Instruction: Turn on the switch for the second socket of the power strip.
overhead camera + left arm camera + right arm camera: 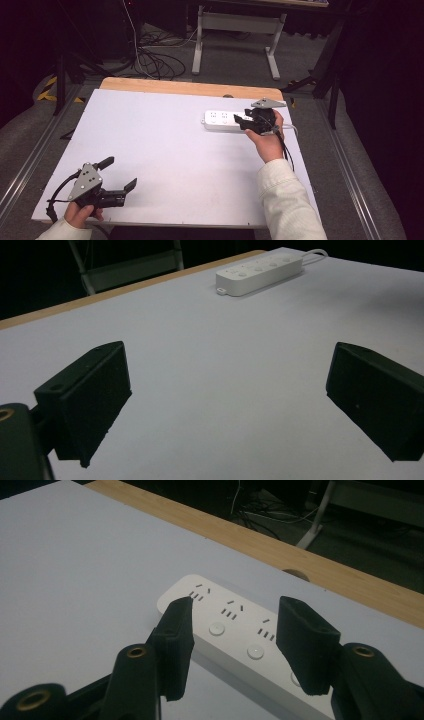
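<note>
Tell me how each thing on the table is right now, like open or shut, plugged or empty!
Power strip: lying flat on the white board, sockets facing up and empty, not gripped.
Right gripper: jaws open, hovering over the power strip, pads not pressing on it.
Left gripper: jaws wide open, nothing between them, near the front edge of the board.
White board: flat on the wooden table.

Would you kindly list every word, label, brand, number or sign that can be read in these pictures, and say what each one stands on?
None: no readable text in any view.
White power strip: sockets and round buttons, no lettering or brand visible.
Grippers, left and right: plain black jaws, no markings.
White table top: unmarked.
Yellow-and-black striped tape on the floor: a hazard pattern, no words.
</note>
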Tool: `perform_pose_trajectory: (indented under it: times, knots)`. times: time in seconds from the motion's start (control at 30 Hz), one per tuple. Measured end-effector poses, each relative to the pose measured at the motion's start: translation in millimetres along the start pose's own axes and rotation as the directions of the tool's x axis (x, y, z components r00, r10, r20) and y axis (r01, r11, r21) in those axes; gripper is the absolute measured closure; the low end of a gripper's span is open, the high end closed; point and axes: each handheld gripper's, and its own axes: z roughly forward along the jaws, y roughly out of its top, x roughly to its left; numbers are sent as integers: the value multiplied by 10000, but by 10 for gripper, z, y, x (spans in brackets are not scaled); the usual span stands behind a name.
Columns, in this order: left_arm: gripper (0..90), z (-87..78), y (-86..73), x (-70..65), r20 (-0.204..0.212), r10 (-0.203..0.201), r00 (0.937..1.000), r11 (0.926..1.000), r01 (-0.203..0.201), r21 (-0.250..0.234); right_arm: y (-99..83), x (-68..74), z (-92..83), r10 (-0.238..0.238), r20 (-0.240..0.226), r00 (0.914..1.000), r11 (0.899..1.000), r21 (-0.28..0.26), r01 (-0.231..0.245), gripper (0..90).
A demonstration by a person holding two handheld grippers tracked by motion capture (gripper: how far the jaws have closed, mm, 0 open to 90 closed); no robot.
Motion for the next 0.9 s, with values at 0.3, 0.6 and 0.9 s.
perform_pose_trajectory:
  times: [0.3,0.6,0.9]
  knots:
    - [47,7,9,6,14,17,10000,10000,-17,-83,15,38,-88,-166,-7,9999,9999,37,166,456]
    - [47,-4,15,19,-11,12,10000,9999,-12,-108,-88,171,-336,-433,-293,9986,9984,-383,422,352]
    - [47,-6,17,17,-61,0,10000,10000,0,-70,-253,335,-617,-485,-1280,9906,9953,-898,372,308]
